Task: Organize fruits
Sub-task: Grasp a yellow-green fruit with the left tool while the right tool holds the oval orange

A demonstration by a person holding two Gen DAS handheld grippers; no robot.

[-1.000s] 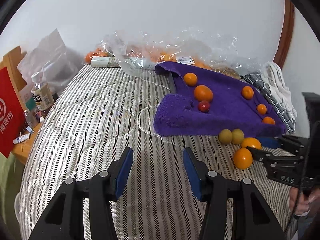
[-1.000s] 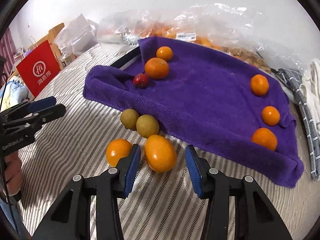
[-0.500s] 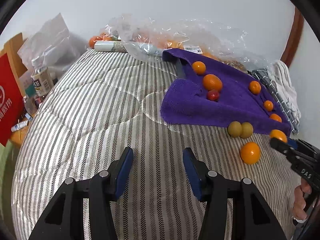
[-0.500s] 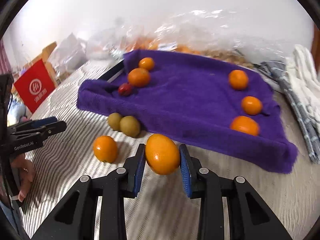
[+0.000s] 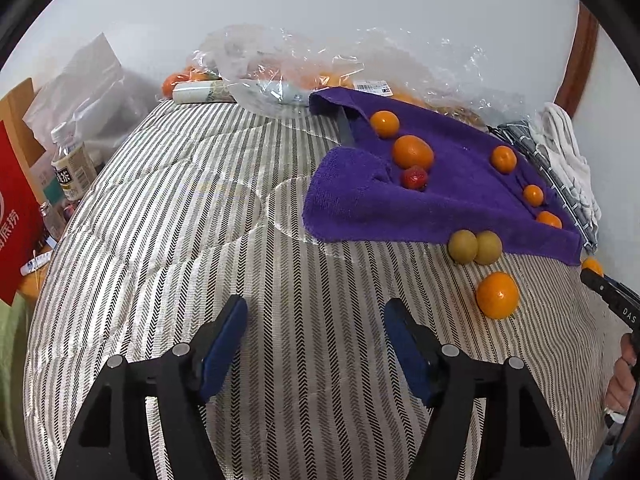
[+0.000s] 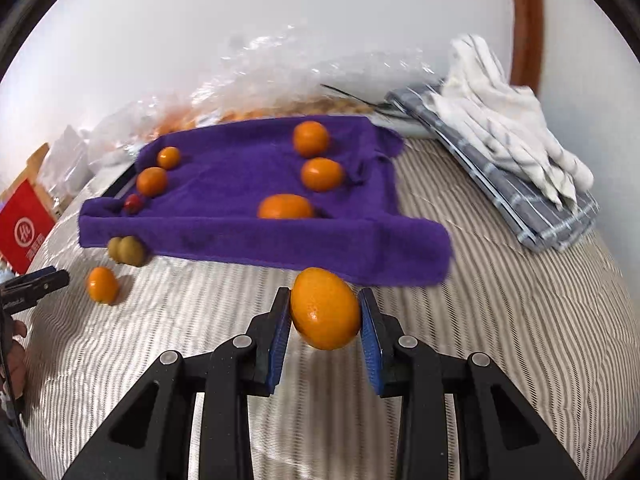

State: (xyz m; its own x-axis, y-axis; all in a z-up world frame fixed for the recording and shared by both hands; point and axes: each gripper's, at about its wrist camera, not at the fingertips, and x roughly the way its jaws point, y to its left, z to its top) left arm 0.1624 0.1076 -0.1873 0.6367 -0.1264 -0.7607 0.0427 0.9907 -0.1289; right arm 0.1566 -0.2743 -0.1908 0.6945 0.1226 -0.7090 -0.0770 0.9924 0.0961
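Seven oranges — two green fruits — one red fruit.

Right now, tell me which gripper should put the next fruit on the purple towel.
Right. The right gripper is shut on an orange, close to the purple towel. The left gripper is open, holding nothing, back over the striped quilt.
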